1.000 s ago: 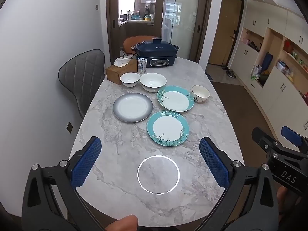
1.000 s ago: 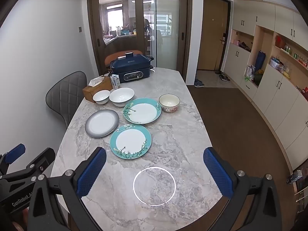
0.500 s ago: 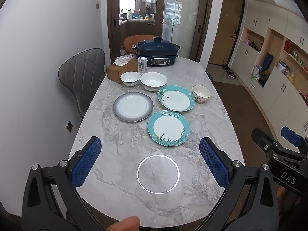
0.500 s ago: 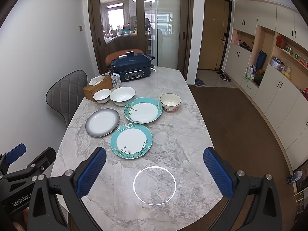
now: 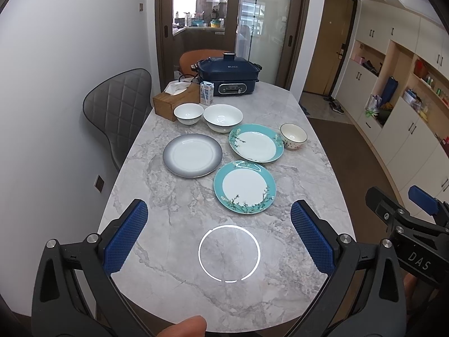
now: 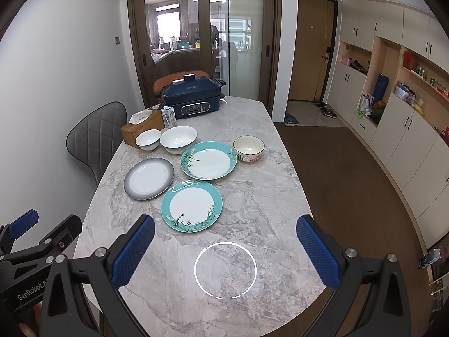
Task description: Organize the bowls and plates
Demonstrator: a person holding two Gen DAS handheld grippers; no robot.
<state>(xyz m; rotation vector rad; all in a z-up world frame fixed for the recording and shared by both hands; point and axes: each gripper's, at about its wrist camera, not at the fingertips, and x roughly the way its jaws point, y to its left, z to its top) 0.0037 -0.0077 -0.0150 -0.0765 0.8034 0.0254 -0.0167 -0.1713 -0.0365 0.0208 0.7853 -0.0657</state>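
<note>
Both grippers hang over the near end of the marble table (image 5: 157, 196), fingers spread wide and holding nothing. The left gripper (image 5: 219, 238) and the right gripper (image 6: 224, 255) each face the dishes, which lie ahead. The near teal plate (image 5: 244, 186) lies flat, closest to both, just ahead and between them; from the right gripper it sits slightly leftward. Which gripper is nearer is hard to judge through the fisheye. Beyond it lie the grey plate (image 5: 192, 155), the far teal plate (image 5: 256, 146) and three bowls: small white bowl (image 5: 188, 113), large white bowl (image 5: 222, 118), patterned bowl (image 5: 293, 136).
</note>
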